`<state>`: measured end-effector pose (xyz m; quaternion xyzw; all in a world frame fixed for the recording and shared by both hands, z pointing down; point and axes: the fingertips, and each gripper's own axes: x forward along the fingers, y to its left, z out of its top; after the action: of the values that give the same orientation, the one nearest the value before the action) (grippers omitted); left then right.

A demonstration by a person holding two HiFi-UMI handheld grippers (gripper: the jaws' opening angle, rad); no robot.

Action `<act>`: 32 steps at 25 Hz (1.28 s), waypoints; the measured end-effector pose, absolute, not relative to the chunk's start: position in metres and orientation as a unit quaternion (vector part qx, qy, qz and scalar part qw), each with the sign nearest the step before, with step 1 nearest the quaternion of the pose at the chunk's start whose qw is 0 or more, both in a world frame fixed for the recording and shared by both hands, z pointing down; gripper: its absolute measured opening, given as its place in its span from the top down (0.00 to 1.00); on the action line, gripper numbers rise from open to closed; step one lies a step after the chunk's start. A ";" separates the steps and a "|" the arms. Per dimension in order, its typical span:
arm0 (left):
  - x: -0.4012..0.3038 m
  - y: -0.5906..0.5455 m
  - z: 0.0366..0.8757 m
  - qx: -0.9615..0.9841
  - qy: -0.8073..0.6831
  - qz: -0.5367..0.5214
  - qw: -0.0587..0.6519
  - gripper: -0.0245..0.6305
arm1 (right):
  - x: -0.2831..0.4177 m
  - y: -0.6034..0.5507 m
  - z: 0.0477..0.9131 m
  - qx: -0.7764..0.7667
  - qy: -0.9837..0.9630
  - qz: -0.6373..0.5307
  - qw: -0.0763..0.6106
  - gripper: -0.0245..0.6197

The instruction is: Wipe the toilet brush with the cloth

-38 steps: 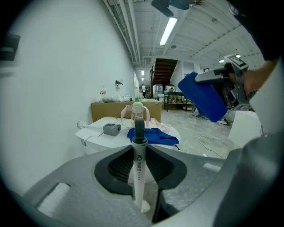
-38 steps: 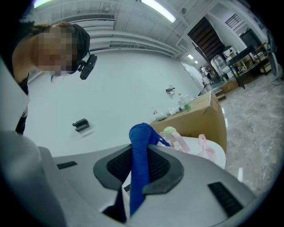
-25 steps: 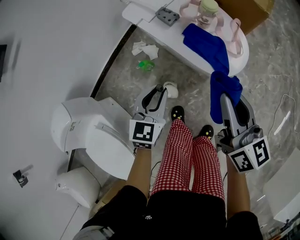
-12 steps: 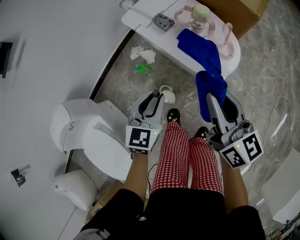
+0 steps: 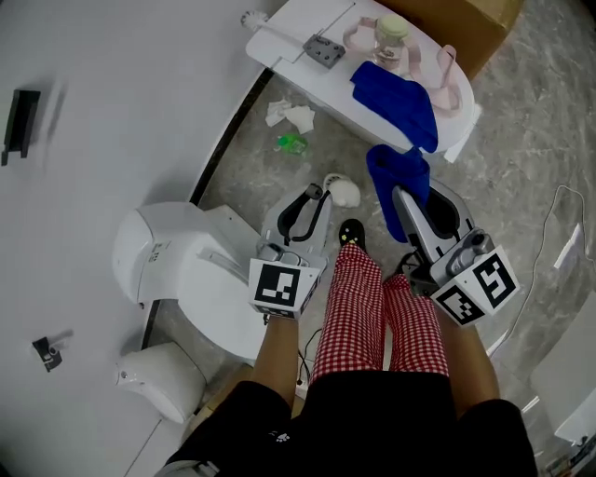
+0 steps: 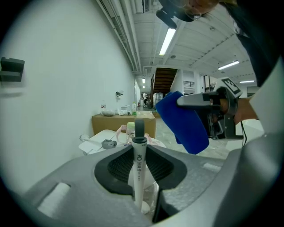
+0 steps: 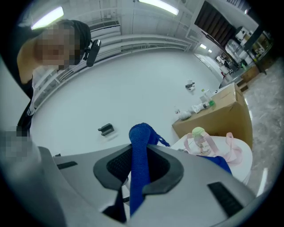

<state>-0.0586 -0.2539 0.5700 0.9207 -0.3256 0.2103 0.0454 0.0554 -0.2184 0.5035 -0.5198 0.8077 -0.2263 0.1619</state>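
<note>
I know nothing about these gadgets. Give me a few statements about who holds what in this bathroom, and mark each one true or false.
1. The left gripper is shut on the handle of the white toilet brush. True.
2. The right gripper is empty. False: it is shut on a blue cloth, which hangs from its jaws.
3. A second blue cloth lies on the white table. True.
4. The person wears plain blue trousers. False: the trousers are red-and-white checked.
</note>
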 end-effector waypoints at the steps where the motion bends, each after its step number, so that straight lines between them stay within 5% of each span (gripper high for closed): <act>1: -0.057 -0.252 0.568 0.922 -0.323 0.206 0.046 0.82 | 0.055 -0.218 0.502 -0.517 0.807 -0.232 0.168 0.86; 32: -0.014 -0.218 0.409 0.951 -0.271 0.150 0.018 0.82 | 0.040 -0.202 0.372 -0.401 0.877 -0.177 0.198 0.86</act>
<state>-0.0136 -0.2182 0.4090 0.9506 -0.2715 0.1498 0.0176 0.0400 -0.2016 0.3724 -0.4009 0.8766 -0.1774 0.1984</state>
